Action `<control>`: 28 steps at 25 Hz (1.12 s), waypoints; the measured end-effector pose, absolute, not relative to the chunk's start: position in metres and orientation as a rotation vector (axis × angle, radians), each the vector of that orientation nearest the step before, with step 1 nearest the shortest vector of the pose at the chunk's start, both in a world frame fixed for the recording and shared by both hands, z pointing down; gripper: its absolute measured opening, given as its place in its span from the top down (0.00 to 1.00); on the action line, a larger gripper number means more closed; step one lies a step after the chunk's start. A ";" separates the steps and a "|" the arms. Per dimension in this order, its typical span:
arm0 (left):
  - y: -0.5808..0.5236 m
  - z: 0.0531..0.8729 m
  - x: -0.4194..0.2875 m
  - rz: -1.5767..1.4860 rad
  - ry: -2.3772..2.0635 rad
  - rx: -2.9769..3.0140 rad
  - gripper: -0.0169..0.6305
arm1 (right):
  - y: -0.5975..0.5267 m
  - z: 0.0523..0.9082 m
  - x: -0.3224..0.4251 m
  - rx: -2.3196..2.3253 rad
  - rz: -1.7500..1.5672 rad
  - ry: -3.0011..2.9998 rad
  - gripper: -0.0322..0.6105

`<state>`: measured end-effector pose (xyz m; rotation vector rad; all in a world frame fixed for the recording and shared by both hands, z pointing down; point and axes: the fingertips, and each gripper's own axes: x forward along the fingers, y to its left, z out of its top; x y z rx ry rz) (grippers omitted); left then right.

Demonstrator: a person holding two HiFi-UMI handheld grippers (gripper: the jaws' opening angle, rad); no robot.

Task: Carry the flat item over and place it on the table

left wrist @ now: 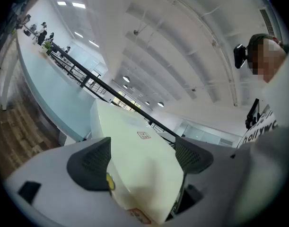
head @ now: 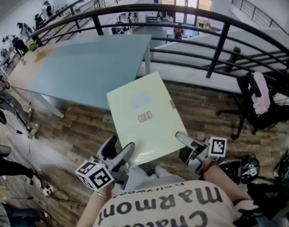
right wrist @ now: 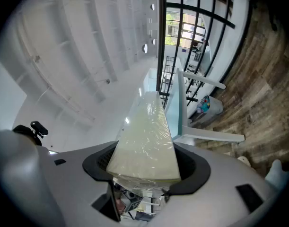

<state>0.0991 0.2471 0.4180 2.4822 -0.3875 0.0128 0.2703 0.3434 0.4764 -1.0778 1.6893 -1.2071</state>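
The flat item (head: 146, 117) is a pale yellow-green, plastic-wrapped slab with a small red label. It hangs in the air over the wood floor, in front of the person's chest. My left gripper (head: 119, 152) has the slab's near left corner (left wrist: 144, 174) between its widely spread jaws, and the slab fills the gap from pad to pad. My right gripper (head: 186, 143) clamps the near right edge. In the right gripper view the slab (right wrist: 149, 145) runs edge-on between both pads. The light blue table (head: 87, 65) stands beyond the slab, to the left.
A black curved railing (head: 220, 37) runs behind the table. A black office chair (head: 258, 103) with a pink cloth stands at the right. Cables and a power strip (head: 45, 189) lie on the floor at the lower left. People (head: 19, 37) sit at desks far left.
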 end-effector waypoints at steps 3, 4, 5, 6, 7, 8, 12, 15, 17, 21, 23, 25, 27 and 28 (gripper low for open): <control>0.243 0.415 0.091 -0.018 -0.411 2.464 0.32 | 0.348 0.481 0.261 -1.008 -1.237 1.643 0.47; 0.242 0.414 0.090 -0.024 -0.421 2.461 0.33 | 0.350 0.484 0.261 -0.987 -1.245 1.614 0.47; 0.240 0.414 0.088 -0.029 -0.432 2.458 0.33 | 0.350 0.486 0.262 -0.968 -1.253 1.579 0.47; 0.238 0.413 0.085 -0.035 -0.446 2.453 0.33 | 0.351 0.488 0.263 -0.952 -1.258 1.546 0.47; 0.236 0.412 0.081 -0.043 -0.463 2.449 0.33 | 0.352 0.489 0.264 -0.942 -1.258 1.521 0.47; 0.232 0.410 0.075 -0.052 -0.482 2.444 0.33 | 0.352 0.490 0.265 -0.937 -1.256 1.503 0.47; 0.220 0.403 0.055 -0.077 -0.549 2.443 0.33 | 0.351 0.483 0.270 -0.926 -1.217 1.503 0.47; 0.218 0.402 0.049 -0.079 -0.561 2.441 0.33 | 0.346 0.472 0.273 -0.893 -1.182 1.511 0.47; 0.218 0.403 0.047 -0.078 -0.550 2.435 0.34 | 0.341 0.466 0.273 -0.873 -1.168 1.511 0.47; 0.212 0.402 0.052 -0.105 -0.518 2.415 0.36 | 0.328 0.457 0.276 -0.846 -1.144 1.519 0.47; 0.206 0.400 0.055 -0.138 -0.497 2.400 0.39 | 0.322 0.454 0.279 -0.847 -1.148 1.513 0.47; 0.200 0.397 0.058 -0.184 -0.451 2.385 0.50 | 0.317 0.453 0.281 -0.859 -1.156 1.506 0.47; 0.195 0.389 0.062 -0.251 -0.361 2.377 0.64 | 0.312 0.452 0.285 -0.871 -1.159 1.509 0.47; 0.193 0.383 0.063 -0.284 -0.314 2.378 0.69 | 0.309 0.449 0.286 -0.871 -1.157 1.512 0.47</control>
